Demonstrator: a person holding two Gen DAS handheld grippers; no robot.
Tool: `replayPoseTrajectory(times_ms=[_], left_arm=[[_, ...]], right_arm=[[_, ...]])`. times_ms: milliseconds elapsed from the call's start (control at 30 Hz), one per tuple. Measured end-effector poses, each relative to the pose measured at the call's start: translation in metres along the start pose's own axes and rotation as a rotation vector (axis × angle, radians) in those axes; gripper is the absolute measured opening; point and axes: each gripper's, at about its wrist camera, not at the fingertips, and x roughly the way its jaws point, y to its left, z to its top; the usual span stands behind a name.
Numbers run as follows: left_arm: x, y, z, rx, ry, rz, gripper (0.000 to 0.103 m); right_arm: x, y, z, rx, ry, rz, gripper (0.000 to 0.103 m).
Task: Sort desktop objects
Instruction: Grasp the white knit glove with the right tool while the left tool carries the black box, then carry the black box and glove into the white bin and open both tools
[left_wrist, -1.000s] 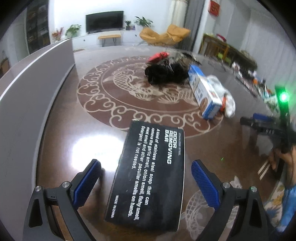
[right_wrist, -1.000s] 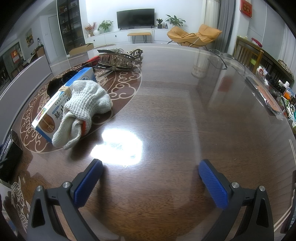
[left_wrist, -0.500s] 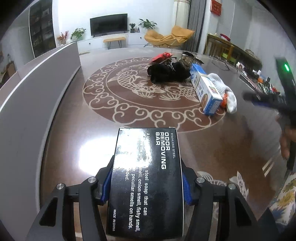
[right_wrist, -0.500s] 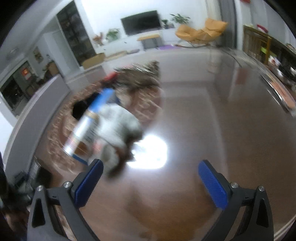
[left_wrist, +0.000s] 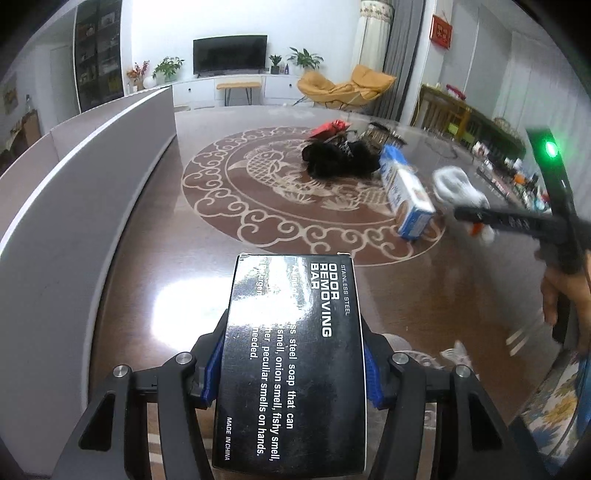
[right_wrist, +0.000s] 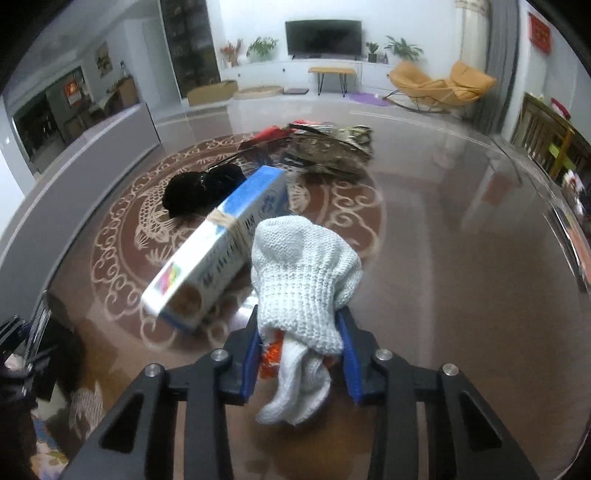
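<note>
A black box (left_wrist: 293, 362) printed "ODOR REMOVING BAR" fills the lower left wrist view, and my left gripper (left_wrist: 293, 373) is shut on its two long sides. In the right wrist view my right gripper (right_wrist: 301, 347) is shut on the cuff of a white knitted glove (right_wrist: 303, 266) with an orange trim. The glove lies against a blue and white carton (right_wrist: 221, 243) tied with string. From the left wrist view the right gripper (left_wrist: 469, 216) shows as a black bar reaching to the glove (left_wrist: 452, 181) beside the carton (left_wrist: 404, 195).
The glossy brown table (left_wrist: 147, 258) has a pale fish medallion at its middle. A black cloth lump (right_wrist: 201, 192), a red item (right_wrist: 267, 133) and a woven metal piece (right_wrist: 332, 151) lie behind the carton. A grey partition (left_wrist: 74, 192) runs along the left edge. A person's hand (left_wrist: 565, 295) holds the right tool.
My left gripper has shut on the black box and lifted it a little. My right gripper swung left from bare table to the glove and shut on its cuff.
</note>
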Motion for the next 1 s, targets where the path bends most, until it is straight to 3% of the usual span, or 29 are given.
replayPoseTrajectory(times_ms=[200, 400, 600, 700, 833, 1000], left_arm=[[-0.037, -0.003, 0.007, -0.049, -0.095, -0.063, 0.058], [-0.098, 0.018, 0.024, -0.124, -0.225, -0.123, 0.058], [-0.158, 0.078, 0.047, -0.193, -0.324, -0.124, 0.058], [-0.176, 0.117, 0.053, -0.223, -0.340, -0.070, 0.058], [-0.187, 0.178, 0.054, -0.274, -0.322, 0.031, 0.058], [-0.169, 0.242, 0.053, -0.352, -0.236, 0.122, 0.058]], right_arm=[[-0.041, -0.018, -0.021, 0.054, -0.040, 0.062, 0.038], [-0.074, 0.023, -0.015, 0.012, -0.099, 0.134, 0.038], [-0.100, 0.107, 0.018, -0.108, -0.148, 0.268, 0.038], [-0.101, 0.151, 0.038, -0.134, -0.138, 0.369, 0.038], [-0.092, 0.230, 0.066, -0.179, -0.103, 0.513, 0.038], [-0.070, 0.337, 0.085, -0.320, -0.055, 0.589, 0.038]])
